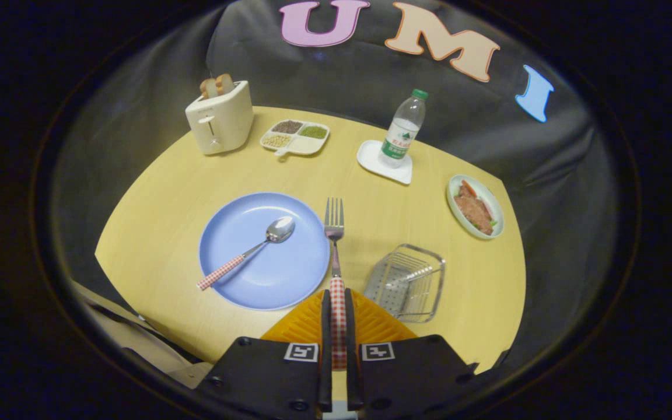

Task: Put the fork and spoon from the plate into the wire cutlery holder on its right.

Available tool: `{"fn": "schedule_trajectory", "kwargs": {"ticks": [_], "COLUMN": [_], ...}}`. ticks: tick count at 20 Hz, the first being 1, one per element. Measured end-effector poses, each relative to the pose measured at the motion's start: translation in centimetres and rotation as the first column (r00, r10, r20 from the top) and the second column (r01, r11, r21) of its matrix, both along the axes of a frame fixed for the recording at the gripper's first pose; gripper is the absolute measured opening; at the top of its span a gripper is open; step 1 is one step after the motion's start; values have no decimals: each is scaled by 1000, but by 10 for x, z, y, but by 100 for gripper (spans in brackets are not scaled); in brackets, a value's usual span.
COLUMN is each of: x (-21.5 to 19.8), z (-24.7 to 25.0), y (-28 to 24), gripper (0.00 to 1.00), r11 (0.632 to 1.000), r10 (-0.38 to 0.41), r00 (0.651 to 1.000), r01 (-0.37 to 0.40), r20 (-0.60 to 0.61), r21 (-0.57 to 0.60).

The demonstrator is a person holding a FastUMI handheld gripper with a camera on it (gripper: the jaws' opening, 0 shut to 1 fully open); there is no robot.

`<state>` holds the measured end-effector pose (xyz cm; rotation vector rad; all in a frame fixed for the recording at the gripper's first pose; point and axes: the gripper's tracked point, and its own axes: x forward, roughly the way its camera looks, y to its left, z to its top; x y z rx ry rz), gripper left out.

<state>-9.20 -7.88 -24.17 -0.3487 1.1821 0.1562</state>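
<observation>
While the spoon (247, 252) is lying on the plate (289, 280), the gripper (338, 318) fingers are pinching the fork (334, 233) by its checked handle, tines pointing to twelve o'clock. Next, I judge, it is needing a swing toward the wire cutlery holder (409, 283) at two o'clock.

Yellow wood table (155, 233) w/ curved far edge, lit evenly from above. Black cloth wall (342, 81) behind, creased, dim at sides. Pale floor strip below table's near-left corner.
</observation>
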Motion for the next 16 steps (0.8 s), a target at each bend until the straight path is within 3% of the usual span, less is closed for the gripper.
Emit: {"fn": "schedule_trajectory", "kwargs": {"ticks": [7,16], "x": [-2,-22], "z": [39,37], "y": [-56,-100], "gripper": [13,13], "r11": [1000,998], "r10": [-12,50], "r00": [997,971], "r01": [13,-58], "r20": [-73,-232], "r21": [21,-25]}}
